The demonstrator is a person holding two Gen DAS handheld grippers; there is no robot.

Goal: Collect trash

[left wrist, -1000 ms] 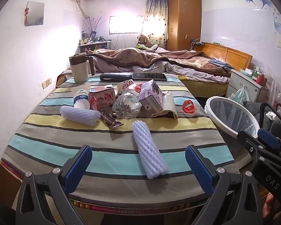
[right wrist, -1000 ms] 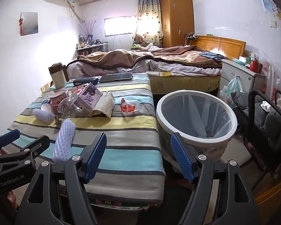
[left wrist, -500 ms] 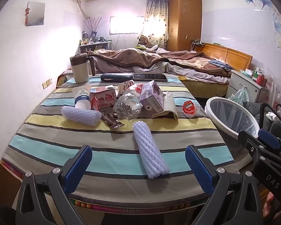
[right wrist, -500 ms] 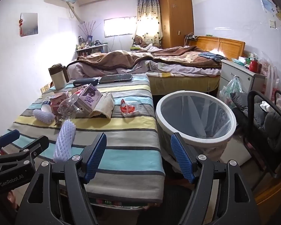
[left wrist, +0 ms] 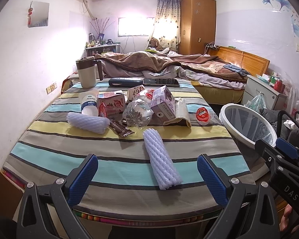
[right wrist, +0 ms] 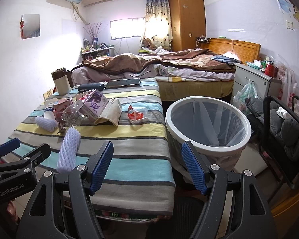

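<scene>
Trash lies on a striped table (left wrist: 49, 151): a white foam net sleeve (left wrist: 161, 159) near the front, a second foam sleeve (left wrist: 87, 122) at left, a crushed clear bottle (left wrist: 137, 113), a purple carton (left wrist: 163, 103), a pink carton (left wrist: 110, 103), a dark wrapper (left wrist: 121, 129), a paper bag (left wrist: 179, 113) and a red-lidded cup (left wrist: 204, 115). A white-rimmed trash bin (right wrist: 208, 123) stands right of the table. My left gripper (left wrist: 147, 176) is open and empty, above the table's front edge around the near sleeve. My right gripper (right wrist: 147, 165) is open and empty at the table's front right corner.
A beige jug (left wrist: 87, 73), a dark case (left wrist: 125, 82) and a phone (left wrist: 160, 81) sit at the table's far end. A bed (right wrist: 169, 67) lies behind. A nightstand (right wrist: 257, 79) and a black chair (right wrist: 285, 123) stand at right.
Both views have shifted only slightly; the grippers stay open and nothing on the table has moved.
</scene>
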